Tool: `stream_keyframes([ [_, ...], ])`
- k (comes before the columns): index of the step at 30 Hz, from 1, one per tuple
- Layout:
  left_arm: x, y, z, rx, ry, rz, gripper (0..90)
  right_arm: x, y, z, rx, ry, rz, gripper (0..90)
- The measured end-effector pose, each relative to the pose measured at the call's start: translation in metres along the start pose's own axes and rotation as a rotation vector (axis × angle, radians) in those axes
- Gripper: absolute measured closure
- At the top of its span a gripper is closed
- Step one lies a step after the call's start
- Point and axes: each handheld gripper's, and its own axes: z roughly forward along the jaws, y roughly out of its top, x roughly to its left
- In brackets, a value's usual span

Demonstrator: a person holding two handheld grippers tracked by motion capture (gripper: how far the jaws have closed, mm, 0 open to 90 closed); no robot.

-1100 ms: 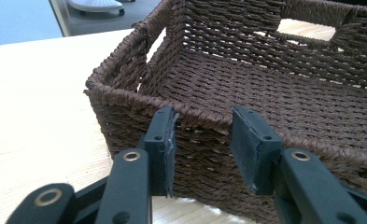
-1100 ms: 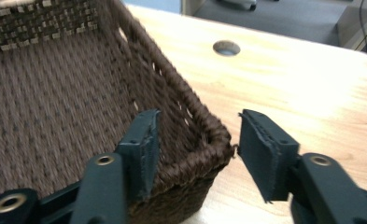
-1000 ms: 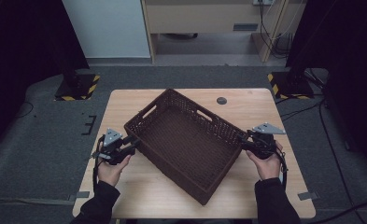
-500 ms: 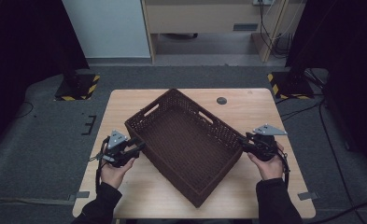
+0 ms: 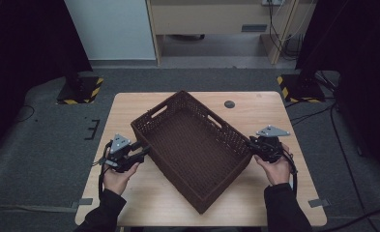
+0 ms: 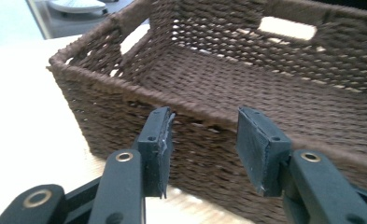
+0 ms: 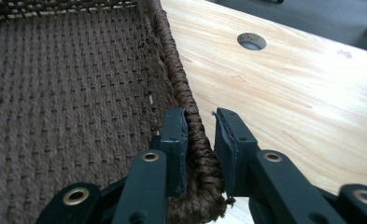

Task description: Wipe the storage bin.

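Observation:
A dark brown woven basket (image 5: 216,124) lies askew on the wooden table (image 5: 274,111), with nothing inside it. My left gripper (image 5: 141,152) is at the basket's near-left wall. In the left gripper view the basket (image 6: 218,79) stands just beyond the gripper (image 6: 204,126), whose jaws have just been opening; they are open with nothing between the pads. My right gripper (image 5: 253,145) is at the basket's right corner. In the right gripper view the gripper (image 7: 200,126) straddles the braided rim (image 7: 190,107); its jaws have just been closing and the pads pinch the rim.
A small round hole (image 5: 229,104) sits in the tabletop beyond the basket, also seen as the hole (image 7: 251,41). Bare wood lies to the right of the basket. Black-and-yellow striped stand bases (image 5: 79,92) (image 5: 301,88) rest on the floor past the table's far corners.
The basket's far corner has swung slightly to the right. The left gripper has edged a little toward the basket. The right hand has stayed at the right corner.

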Motion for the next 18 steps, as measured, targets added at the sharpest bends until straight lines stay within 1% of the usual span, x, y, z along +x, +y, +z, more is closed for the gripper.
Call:
stream_keyframes([
  [2, -0.003, 0.001, -0.003, -0.012, -0.012, 0.0, 53.8, 0.001, -0.001, 0.0, -0.002, -0.001, -0.017, 75.0],
  [4, -0.005, 0.003, -0.002, -0.01, -0.019, 0.004, 53.9, 0.002, -0.002, -0.001, -0.011, 0.001, -0.025, 76.0],
  [6, -0.006, 0.004, 0.003, -0.002, -0.02, 0.017, 54.3, 0.003, -0.003, -0.003, -0.005, 0.018, -0.027, 77.8],
  [7, -0.006, 0.005, 0.006, 0.002, -0.016, 0.014, 54.5, 0.005, -0.003, -0.006, 0.007, 0.035, -0.028, 79.0],
  [8, -0.006, 0.005, 0.008, -0.001, -0.009, 0.006, 54.6, 0.008, -0.005, -0.009, 0.017, 0.054, -0.027, 80.2],
  [9, -0.006, 0.006, 0.01, -0.001, -0.012, -0.007, 55.3, 0.012, -0.007, -0.012, 0.017, 0.067, -0.023, 80.8],
  [10, -0.006, 0.007, 0.012, 0.007, -0.016, -0.005, 54.6, 0.015, -0.009, -0.014, 0.011, 0.072, -0.027, 80.8],
  [12, -0.006, 0.009, 0.017, 0.019, -0.006, 0.012, 54.9, 0.02, -0.011, -0.018, 0.009, 0.085, -0.021, 80.7],
  [13, -0.007, 0.009, 0.019, 0.02, -0.005, 0.014, 54.7, 0.022, -0.012, -0.02, 0.01, 0.093, -0.024, 80.2],
  [14, -0.007, 0.01, 0.021, 0.023, 0.006, 0.023, 53.1, 0.022, -0.011, -0.02, 0.007, 0.089, -0.025, 80.0],
  [15, -0.007, 0.011, 0.022, 0.028, 0.011, 0.036, 53.4, 0.021, -0.009, -0.018, -0.023, 0.089, -0.031, 79.8],
  [16, -0.007, 0.012, 0.023, 0.029, 0.011, 0.036, 53.5, 0.019, -0.006, -0.016, -0.031, 0.101, -0.016, 79.1],
  [17, -0.005, 0.012, 0.023, 0.028, 0.01, 0.033, 54.2, 0.017, -0.003, -0.014, -0.037, 0.111, -0.012, 79.2],
  [18, -0.003, 0.012, 0.024, 0.024, 0.006, 0.021, 55.9, 0.017, -0.001, -0.01, -0.044, 0.118, -0.013, 79.3],
])
